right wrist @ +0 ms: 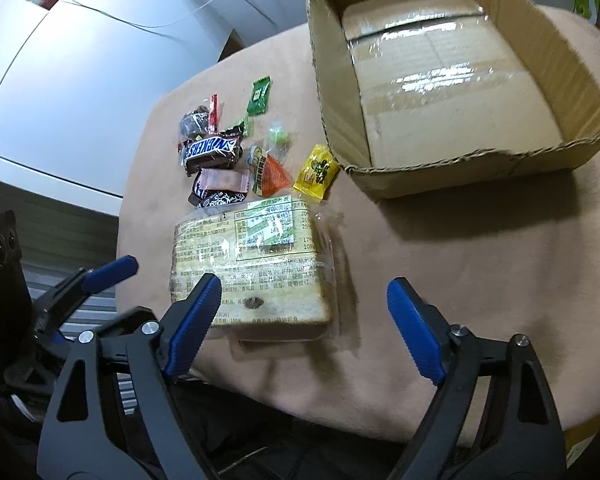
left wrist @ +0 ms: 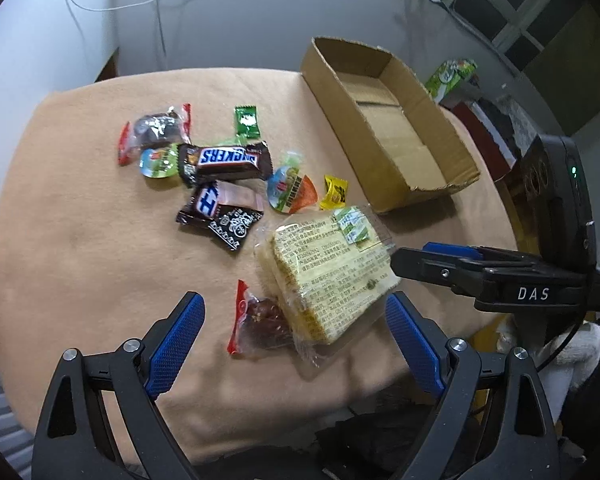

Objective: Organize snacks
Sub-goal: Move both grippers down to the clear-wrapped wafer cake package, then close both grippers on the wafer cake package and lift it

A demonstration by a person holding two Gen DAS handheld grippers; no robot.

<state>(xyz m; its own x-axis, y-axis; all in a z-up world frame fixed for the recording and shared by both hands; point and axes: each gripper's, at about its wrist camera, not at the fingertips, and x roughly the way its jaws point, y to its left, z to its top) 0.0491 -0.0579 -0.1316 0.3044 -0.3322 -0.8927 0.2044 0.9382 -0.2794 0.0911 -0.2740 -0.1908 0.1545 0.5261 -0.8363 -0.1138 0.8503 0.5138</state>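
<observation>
Peach-coloured cloth covers the table (left wrist: 80, 240), with a pale wall and loose white cables behind it. At about one o'clock in the left wrist view sits the biggest item, an open cardboard box (left wrist: 452, 148), its taped floor bare. Next in size is a wrapped slice of bread (left wrist: 332, 276), lying flat near the table's near edge at six o'clock from the box's near wall and well apart from it. The left gripper (left wrist: 294, 316) hangs above the cloth with its blue pads spread wide, holding nothing; a red-ended wrapped sweet (left wrist: 256, 320) lies between its fingers, touching the bread packet. The right gripper (right wrist: 304, 300) is likewise spread and empty, its left finger over the bread. Smaller snacks cluster at eleven o'clock from the bread: a Snickers bar (left wrist: 226, 160), a dark-wrapped bar (left wrist: 220, 216) beside it, a yellow candy (left wrist: 334, 194) near the box, and a green sachet (left wrist: 247, 120).
</observation>
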